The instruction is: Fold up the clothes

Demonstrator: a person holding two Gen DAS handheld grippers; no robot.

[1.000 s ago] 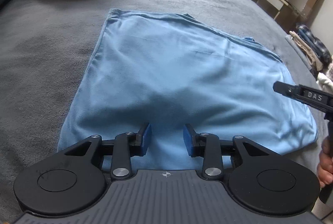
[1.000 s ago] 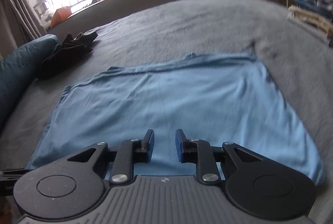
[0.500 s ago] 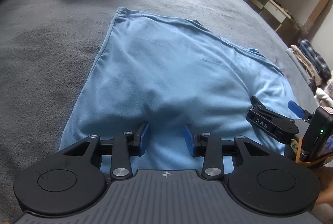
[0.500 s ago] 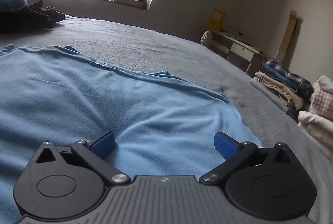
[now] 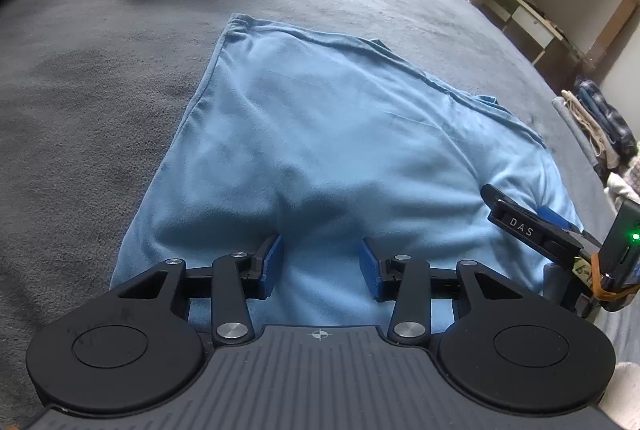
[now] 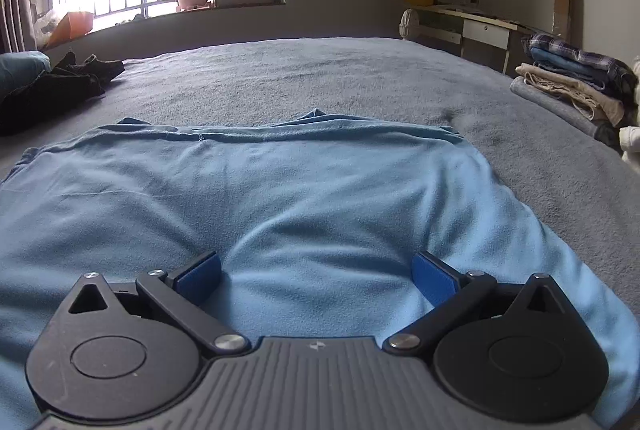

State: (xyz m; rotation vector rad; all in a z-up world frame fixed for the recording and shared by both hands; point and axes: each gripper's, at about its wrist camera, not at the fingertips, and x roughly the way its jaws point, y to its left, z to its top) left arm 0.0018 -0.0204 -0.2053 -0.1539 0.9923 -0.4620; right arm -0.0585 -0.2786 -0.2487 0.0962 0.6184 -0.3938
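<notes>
Soft matt light-blue cloth [image 5: 340, 150] lies on a rough, seemingly fleecy grey blanket [image 5: 80, 102]; gripper housing bottom centre, matt ribbed plastic.

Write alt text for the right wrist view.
The right gripper, jaws wide open and holding nothing, is low over a light blue garment spread on a grey bed. Folded clothes sit at right, a dark garment at left.

Right tool [image 6: 316, 272] jaws sprung wide, dropped low over blue shirt [image 6: 320, 198], left tool [image 5: 320, 266] jaws parting slightly
</notes>
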